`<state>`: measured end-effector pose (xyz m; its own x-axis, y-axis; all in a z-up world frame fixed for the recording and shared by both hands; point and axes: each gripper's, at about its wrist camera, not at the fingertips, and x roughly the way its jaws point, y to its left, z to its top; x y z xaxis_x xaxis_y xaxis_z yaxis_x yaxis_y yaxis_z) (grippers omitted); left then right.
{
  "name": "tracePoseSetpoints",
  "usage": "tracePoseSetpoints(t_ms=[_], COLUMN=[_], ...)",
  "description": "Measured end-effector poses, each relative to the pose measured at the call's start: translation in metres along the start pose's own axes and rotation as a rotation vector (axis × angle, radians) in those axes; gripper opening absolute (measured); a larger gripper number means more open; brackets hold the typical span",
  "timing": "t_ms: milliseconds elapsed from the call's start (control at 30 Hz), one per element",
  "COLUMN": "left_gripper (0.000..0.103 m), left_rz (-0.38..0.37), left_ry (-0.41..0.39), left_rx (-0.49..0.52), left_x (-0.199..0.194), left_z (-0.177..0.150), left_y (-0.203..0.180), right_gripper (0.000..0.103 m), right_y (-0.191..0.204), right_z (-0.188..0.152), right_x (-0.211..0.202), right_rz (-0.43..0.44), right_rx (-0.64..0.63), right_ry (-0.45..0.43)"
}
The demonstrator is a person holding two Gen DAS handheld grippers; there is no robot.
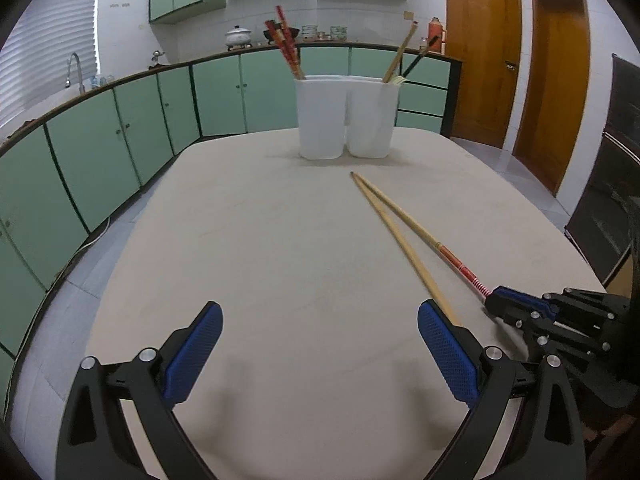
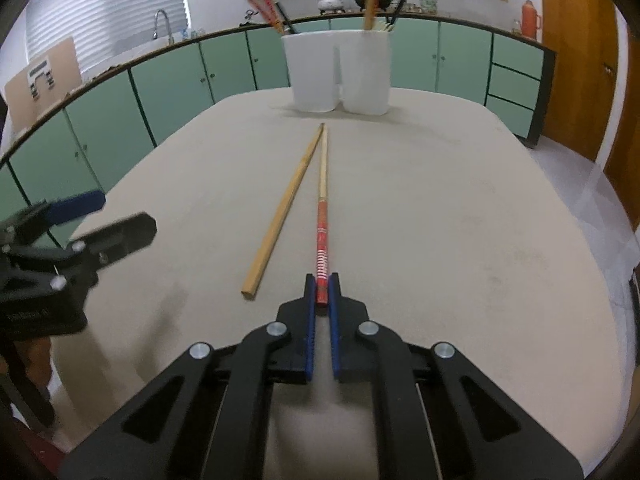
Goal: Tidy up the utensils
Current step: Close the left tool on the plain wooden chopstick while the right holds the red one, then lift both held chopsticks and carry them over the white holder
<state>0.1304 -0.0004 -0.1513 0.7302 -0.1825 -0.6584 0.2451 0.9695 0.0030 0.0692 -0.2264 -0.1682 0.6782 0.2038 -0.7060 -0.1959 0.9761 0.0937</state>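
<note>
— Starting at the left: what is the left gripper (image 1: 320, 354) doing?

— It is hovering over the beige table (image 1: 256, 248) with its blue pads (image 1: 192, 356) spread wide, holding nothing. In the right wrist view it is showing at the left edge (image 2: 86, 220), just off the table's near corner.

— And moving toward the middle?

— Two chopsticks are lying on the table, their far tips nearly touching and pointing at the holders. The plain wooden chopstick (image 2: 286, 208) is lying free on the left, slanting away from its partner. Its near end is passing just behind the left gripper's right-hand pad.

— Further right?

— The red-handled chopstick (image 2: 322, 220) is lying beside it, and the right gripper (image 2: 322, 292) is clamping its red patterned end between the blue pads, jaws nearly closed around it.

— Where are the holders standing?

— At the table's far end, touching each other. The left white holder (image 1: 322, 116) is carrying red chopsticks (image 1: 286, 42); the right white holder (image 1: 372, 116) is carrying a tan one (image 1: 400, 54) and a black one (image 1: 416, 60), all leaning.
</note>
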Motion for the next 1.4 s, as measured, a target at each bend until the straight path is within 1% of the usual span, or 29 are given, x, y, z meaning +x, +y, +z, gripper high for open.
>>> tracePoseSetpoints(t_ms=[167, 300, 433, 500, 567, 633, 667, 733, 800, 833, 867, 900, 967, 1000, 1033, 1100, 1267, 1400], left_gripper=[0.096, 0.094, 0.078, 0.074, 0.066, 0.061, 0.060, 0.058, 0.053, 0.049, 0.046, 0.040, 0.023, 0.020, 0.014, 0.009, 0.007, 0.007], left_rz=[-0.042, -0.068, -0.091, -0.097, -0.101, -0.106, -0.101, -0.092, -0.089, -0.086, -0.080, -0.076, -0.079, -0.078, -0.078, -0.086, -0.093, -0.090], left_ry=[0.002, 0.020, 0.062, 0.082, 0.096, 0.117, 0.122, 0.117, 0.116, 0.115, 0.113, 0.111, 0.108, 0.107, 0.106, 0.107, 0.105, 0.078], left_rx=[-0.003, -0.005, 0.002, 0.004, 0.006, 0.008, 0.013, 0.024, 0.029, 0.032, 0.034, 0.034, 0.031, 0.032, 0.032, 0.029, 0.015, 0.013], left_x=[0.005, 0.013, 0.024, 0.028, 0.031, 0.034, 0.036, 0.035, 0.035, 0.036, 0.036, 0.036, 0.036, 0.036, 0.037, 0.037, 0.035, 0.024], left_z=[0.005, 0.003, -0.001, -0.002, -0.003, -0.004, -0.005, -0.004, -0.003, -0.003, -0.003, -0.002, -0.001, 0.000, -0.001, -0.001, 0.000, 0.004], left_y=[-0.017, -0.036, -0.049, -0.054, -0.058, -0.062, -0.064, -0.068, -0.069, -0.070, -0.072, -0.071, -0.071, -0.071, -0.072, -0.071, -0.066, -0.061], right_gripper=[0.005, 0.005, 0.005, 0.005, 0.005, 0.005, 0.005, 0.005, 0.005, 0.005, 0.005, 0.005, 0.005, 0.005, 0.005, 0.005, 0.005, 0.005], right_y=[-0.019, -0.036, -0.045, -0.048, -0.052, -0.053, -0.053, -0.052, -0.051, -0.051, -0.051, -0.051, -0.051, -0.051, -0.052, -0.052, -0.048, -0.043], right_z=[0.005, 0.008, 0.006, 0.005, 0.004, 0.003, 0.003, 0.003, 0.003, 0.003, 0.002, 0.002, 0.001, 0.002, 0.002, 0.002, 0.002, 0.004], right_x=[-0.020, -0.035, -0.040, -0.040, -0.041, -0.041, -0.041, -0.041, -0.042, -0.041, -0.042, -0.042, -0.042, -0.042, -0.042, -0.042, -0.042, -0.044], right_rz=[-0.009, -0.021, -0.038, -0.040, -0.038, -0.035, -0.034, -0.032, -0.030, -0.027, -0.026, -0.025, -0.022, -0.021, -0.020, -0.019, -0.022, -0.031], right_rx=[0.048, 0.102, 0.123, 0.137, 0.151, 0.156, 0.156, 0.154, 0.154, 0.155, 0.156, 0.156, 0.156, 0.157, 0.157, 0.155, 0.137, 0.118], right_ry=[-0.037, -0.062, -0.073, -0.073, -0.072, -0.074, -0.075, -0.079, -0.082, -0.082, -0.082, -0.082, -0.081, -0.081, -0.080, -0.078, -0.078, -0.085])
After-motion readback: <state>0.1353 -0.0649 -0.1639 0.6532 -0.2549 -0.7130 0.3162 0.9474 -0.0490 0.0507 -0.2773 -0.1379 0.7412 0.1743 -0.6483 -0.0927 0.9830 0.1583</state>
